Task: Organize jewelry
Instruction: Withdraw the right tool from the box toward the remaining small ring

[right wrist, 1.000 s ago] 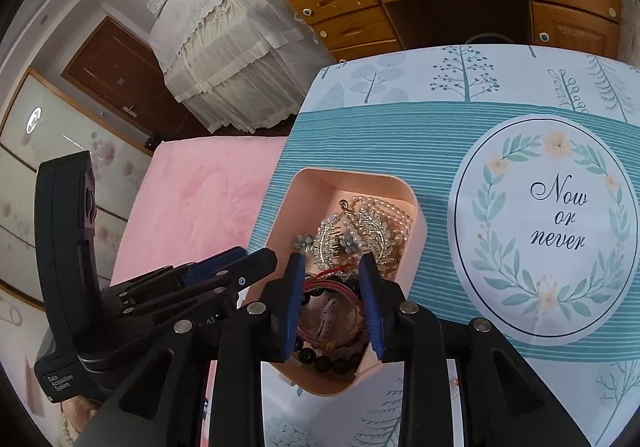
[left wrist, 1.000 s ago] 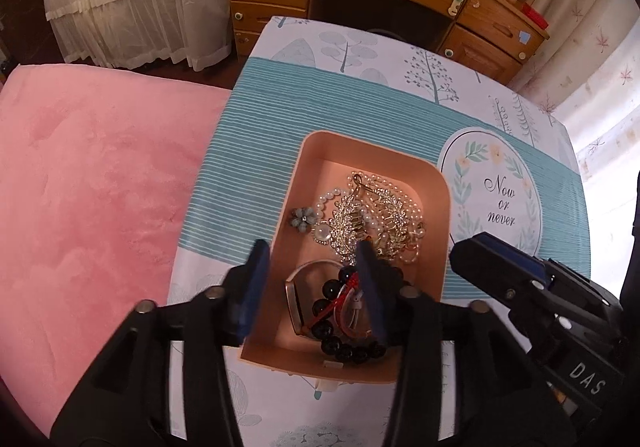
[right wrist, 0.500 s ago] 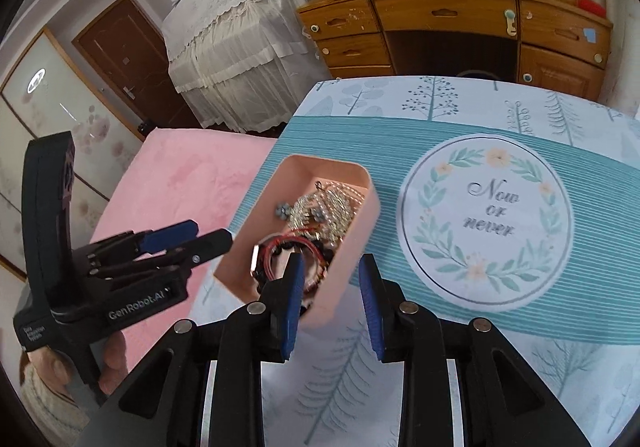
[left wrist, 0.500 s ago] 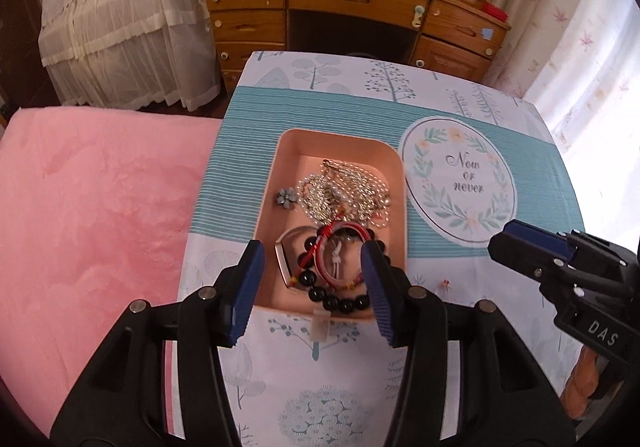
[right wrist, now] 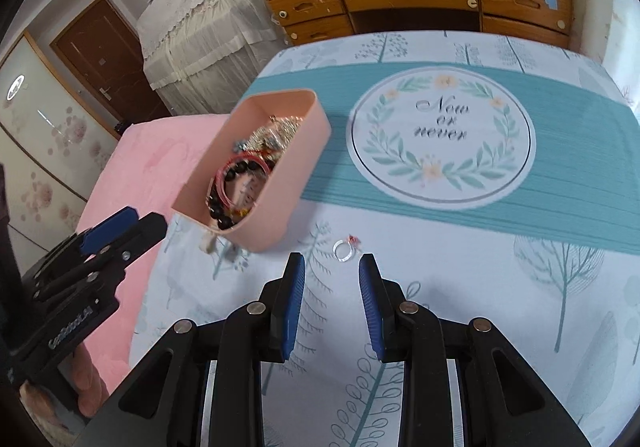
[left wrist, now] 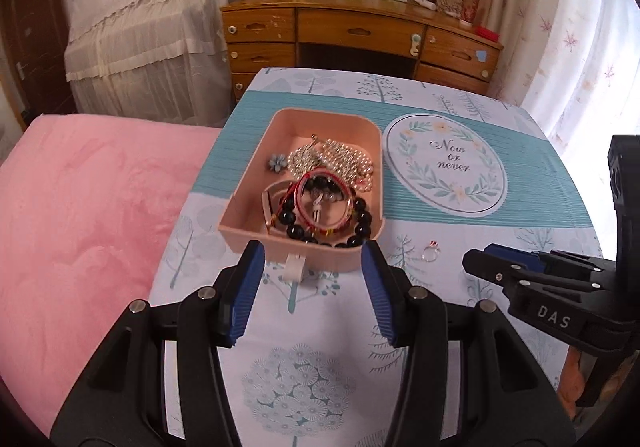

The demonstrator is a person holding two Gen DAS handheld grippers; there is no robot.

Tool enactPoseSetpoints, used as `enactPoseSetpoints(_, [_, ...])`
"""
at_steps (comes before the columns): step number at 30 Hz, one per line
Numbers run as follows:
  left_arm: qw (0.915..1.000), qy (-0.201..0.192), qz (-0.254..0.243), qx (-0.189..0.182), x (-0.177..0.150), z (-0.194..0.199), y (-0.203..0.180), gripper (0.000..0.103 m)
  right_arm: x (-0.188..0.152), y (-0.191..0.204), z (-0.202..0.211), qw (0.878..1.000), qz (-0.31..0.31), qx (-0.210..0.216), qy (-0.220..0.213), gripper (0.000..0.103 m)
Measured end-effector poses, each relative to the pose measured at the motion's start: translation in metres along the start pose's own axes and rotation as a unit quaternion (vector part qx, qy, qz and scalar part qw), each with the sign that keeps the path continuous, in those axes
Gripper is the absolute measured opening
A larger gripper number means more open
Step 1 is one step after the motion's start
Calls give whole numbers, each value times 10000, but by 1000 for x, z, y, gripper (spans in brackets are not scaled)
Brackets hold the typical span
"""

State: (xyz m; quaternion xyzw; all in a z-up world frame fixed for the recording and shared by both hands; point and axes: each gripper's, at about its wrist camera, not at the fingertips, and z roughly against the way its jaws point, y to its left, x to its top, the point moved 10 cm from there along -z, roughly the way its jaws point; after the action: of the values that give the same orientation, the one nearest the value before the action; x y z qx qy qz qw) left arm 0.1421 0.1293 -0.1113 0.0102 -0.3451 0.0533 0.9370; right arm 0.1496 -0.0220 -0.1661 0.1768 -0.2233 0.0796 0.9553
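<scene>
A pink box (left wrist: 244,199) (right wrist: 296,167) sits on the tablecloth and holds a red bracelet (left wrist: 324,203), a black bead bracelet (left wrist: 360,227), pearl and gold chains (left wrist: 340,163) and a small blue flower piece (left wrist: 278,162). A small ring with a red stone (right wrist: 345,248) (left wrist: 430,253) lies on the cloth to the right of the box. My left gripper (left wrist: 312,287) is open and empty just in front of the box. My right gripper (right wrist: 331,299) is open and empty, just short of the ring.
A white tag (left wrist: 295,267) lies at the box's near wall. The cloth has a round "Now or never" print (right wrist: 440,143). A pink cushion (left wrist: 88,215) lies left of the table. A wooden desk (left wrist: 360,35) stands behind.
Both grippers have pulled back from over the box toward the near side of the table. The ring on the cloth has come into view.
</scene>
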Motion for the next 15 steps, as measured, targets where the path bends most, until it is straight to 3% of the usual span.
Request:
enactPoseSetpoints(6, [9987,84,458,189,-31,-24,15,47,-12,-1,-31,9997,82,-238,78,28])
enactPoseSetpoints(15, [9946,255,930,371,-47,-53,36,47,-5,-2,-62,9994,28,-317,111,28])
